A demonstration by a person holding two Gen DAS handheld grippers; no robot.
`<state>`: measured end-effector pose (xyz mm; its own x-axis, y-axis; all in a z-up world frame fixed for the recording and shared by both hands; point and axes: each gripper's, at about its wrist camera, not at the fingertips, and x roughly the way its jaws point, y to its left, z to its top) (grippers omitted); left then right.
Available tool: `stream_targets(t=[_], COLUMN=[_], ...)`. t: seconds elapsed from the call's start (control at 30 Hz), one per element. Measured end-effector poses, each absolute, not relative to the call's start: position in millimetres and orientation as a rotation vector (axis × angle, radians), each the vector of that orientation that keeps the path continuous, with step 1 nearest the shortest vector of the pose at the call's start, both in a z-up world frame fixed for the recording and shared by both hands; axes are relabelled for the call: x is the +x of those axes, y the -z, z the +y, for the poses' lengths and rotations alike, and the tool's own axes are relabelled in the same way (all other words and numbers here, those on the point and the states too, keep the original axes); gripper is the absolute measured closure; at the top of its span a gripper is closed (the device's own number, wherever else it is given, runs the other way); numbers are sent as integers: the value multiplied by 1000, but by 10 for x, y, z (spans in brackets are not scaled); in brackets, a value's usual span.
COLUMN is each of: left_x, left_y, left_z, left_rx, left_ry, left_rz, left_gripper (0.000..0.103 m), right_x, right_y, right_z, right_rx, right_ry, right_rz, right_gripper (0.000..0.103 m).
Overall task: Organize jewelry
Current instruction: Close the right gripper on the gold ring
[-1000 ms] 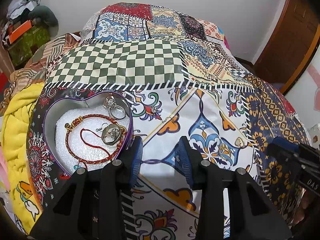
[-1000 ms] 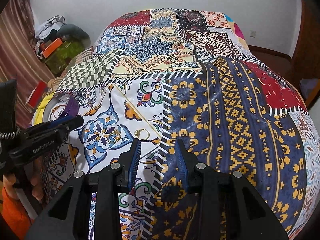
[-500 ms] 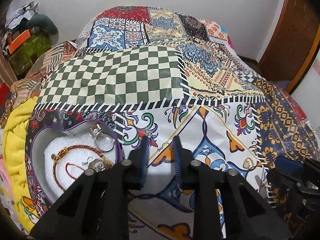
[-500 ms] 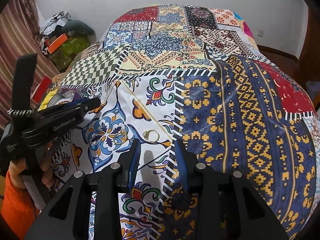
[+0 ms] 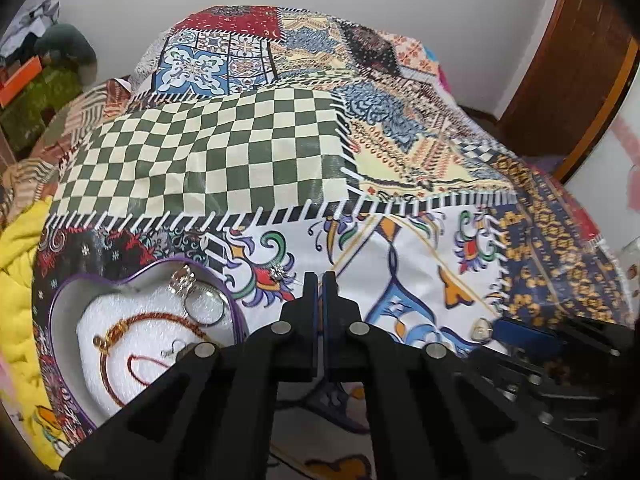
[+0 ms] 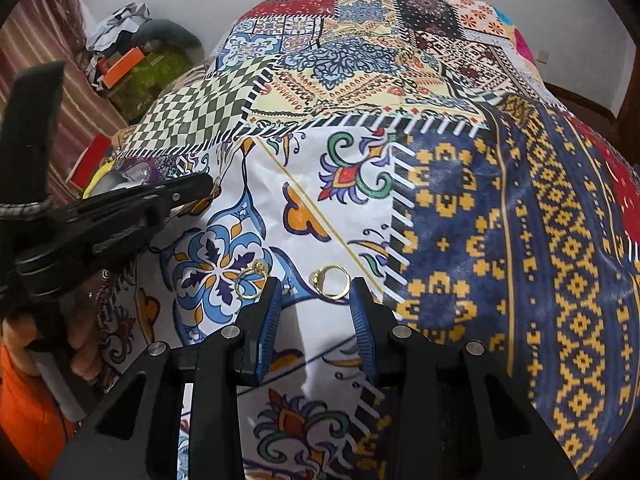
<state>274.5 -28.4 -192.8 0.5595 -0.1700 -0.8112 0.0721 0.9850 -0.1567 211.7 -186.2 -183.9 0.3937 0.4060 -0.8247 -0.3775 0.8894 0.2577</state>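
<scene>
A heart-shaped tin with a purple rim [image 5: 60,312] sits at the left on the patterned bedspread. It holds a red cord bracelet [image 5: 160,316] and a silver ring [image 5: 204,304] on white foam. My left gripper [image 5: 320,276] is shut just right of the tin, with nothing visible between its pads. A small sparkly stud [image 5: 278,272] lies on the cloth beside its tip. My right gripper [image 6: 315,286] stands open low over the cloth, and a gold ring [image 6: 330,282] lies between its fingertips, untouched. A second gold ring [image 6: 250,280] lies just left of its left finger.
The patchwork bedspread [image 6: 480,200] covers the whole bed. A person's hand [image 6: 80,352] with an orange sleeve holds the left gripper [image 6: 192,186] at the left of the right wrist view. Yellow fabric [image 5: 16,280] lies left of the tin. Clutter [image 6: 136,60] stands by the far wall.
The left gripper's jaws have closed fully, and it has shifted from the tin's edge to the cloth beside it. The right gripper has come down closer to the gold ring.
</scene>
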Motion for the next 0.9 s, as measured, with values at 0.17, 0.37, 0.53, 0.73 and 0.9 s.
stream_targets(t=[0.17,0.37,0.53,0.73,0.9], left_x=[2591,2356,2172,2129,2199], left_y=[1861,1783,1768,1818,1897], left_z=[-250,-245,-240,-272,-277], left_rx=[-151,-152,-125,-115,-189], left_ry=[180,203,195,165,179], left_rz=[952,944,965,988,1028], left_gripper=[103,103,103,99,98], right_x=[2110,2063,1983,1911,1872], right_y=[1845,1778,1663,1538,1465], right_z=[-1813,-1839,-1924,-2133,-2265], right_rx=[21,27,35,60,75], right_ry=[-505,-500,-479,-440,-413], right_rz=[1042,1015,975,942,934], right_gripper=[90,95,95,95,95])
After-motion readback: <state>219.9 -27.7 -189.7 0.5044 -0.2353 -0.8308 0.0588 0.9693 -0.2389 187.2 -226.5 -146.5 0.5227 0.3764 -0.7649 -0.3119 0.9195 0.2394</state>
